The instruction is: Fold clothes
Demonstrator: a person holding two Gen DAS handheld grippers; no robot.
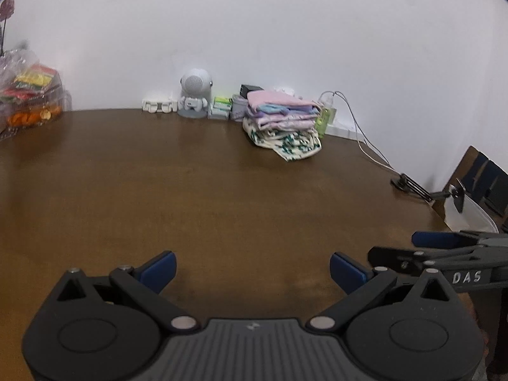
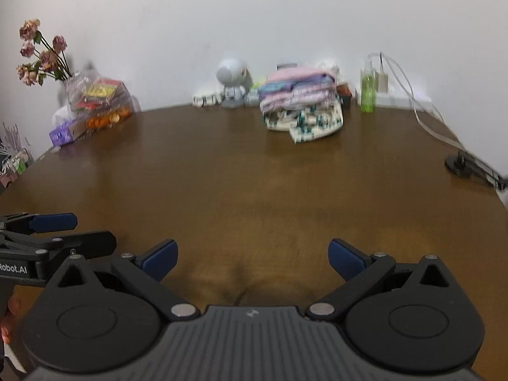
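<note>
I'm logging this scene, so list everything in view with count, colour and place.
table: one, brown wood, under everything
stack of folded clothes: one, pink, purple, cream-and-green, far side near wall
robot figurine: one, grey-white, by wall left of stack
green bottle: one, right of stack
cable: one, white, far right
snack packs: one heap, multicoloured, far left
dried flowers: one bunch, pinkish, far left
left gripper: one, black with blue pads, open, empty
right gripper: one, same, open, empty
</note>
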